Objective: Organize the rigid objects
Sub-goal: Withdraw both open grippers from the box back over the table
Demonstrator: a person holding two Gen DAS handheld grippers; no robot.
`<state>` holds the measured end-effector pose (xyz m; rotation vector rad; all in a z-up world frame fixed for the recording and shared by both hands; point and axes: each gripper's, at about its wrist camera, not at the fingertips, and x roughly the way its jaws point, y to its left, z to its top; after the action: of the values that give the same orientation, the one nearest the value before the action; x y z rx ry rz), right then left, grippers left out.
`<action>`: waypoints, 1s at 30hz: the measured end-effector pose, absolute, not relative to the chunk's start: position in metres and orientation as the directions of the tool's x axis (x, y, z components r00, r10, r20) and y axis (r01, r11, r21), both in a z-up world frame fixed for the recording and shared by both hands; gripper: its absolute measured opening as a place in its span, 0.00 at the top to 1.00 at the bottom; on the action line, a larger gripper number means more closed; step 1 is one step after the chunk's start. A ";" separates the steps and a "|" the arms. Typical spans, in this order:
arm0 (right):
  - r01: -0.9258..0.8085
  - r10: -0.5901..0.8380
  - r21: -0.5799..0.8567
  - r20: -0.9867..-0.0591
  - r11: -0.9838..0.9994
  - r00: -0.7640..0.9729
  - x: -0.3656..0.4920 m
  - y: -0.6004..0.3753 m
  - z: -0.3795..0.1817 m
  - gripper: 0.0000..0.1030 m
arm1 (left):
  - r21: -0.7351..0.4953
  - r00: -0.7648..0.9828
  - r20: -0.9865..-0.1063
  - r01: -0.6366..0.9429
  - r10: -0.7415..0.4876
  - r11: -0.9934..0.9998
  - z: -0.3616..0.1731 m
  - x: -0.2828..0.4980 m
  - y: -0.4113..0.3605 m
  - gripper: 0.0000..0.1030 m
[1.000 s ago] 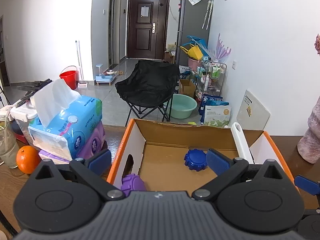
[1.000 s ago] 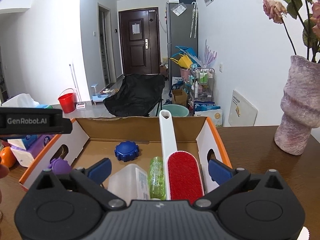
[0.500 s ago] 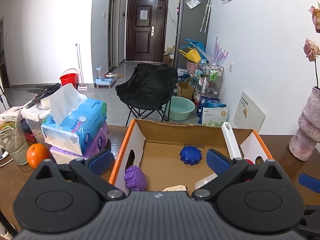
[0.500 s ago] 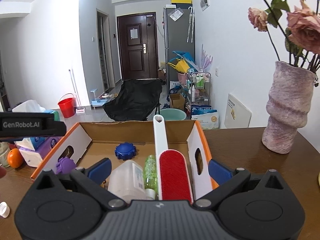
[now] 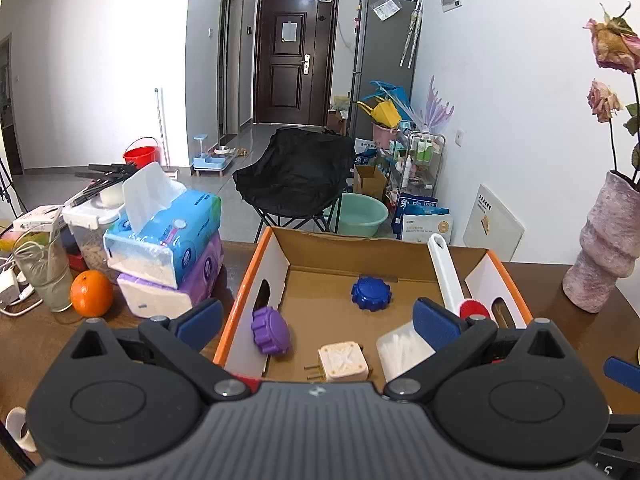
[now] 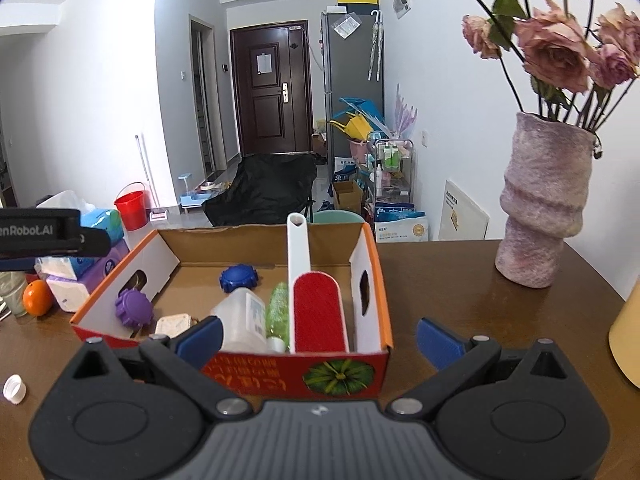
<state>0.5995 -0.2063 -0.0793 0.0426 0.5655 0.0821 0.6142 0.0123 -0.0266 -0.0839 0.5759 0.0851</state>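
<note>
An open cardboard box with orange rims stands on the wooden table. It holds a blue gear-shaped knob, a purple knob, a cream plug adapter, a clear plastic bottle, a green bottle and a red-and-white lint brush. My left gripper is open and empty above the box's near edge. My right gripper is open and empty in front of the box.
Stacked tissue packs, an orange and a glass stand left of the box. A pink vase with roses stands to the right. A white bottle cap lies on the table at left. A yellow object is at the right edge.
Both grippers have drawn back from the box and risen, so more of its contents and its red front face show. Both stay open and empty.
</note>
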 end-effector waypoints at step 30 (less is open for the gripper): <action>-0.069 0.084 0.048 -0.642 0.996 0.762 0.528 -0.254 -0.111 0.00 | -0.011 0.753 -0.648 -0.160 0.115 0.987 -0.060 0.538 0.006 0.00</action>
<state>0.5278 -0.2540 -0.1113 0.0218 0.6998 0.0834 0.5375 0.0063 -0.0602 -0.0675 0.7020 0.1505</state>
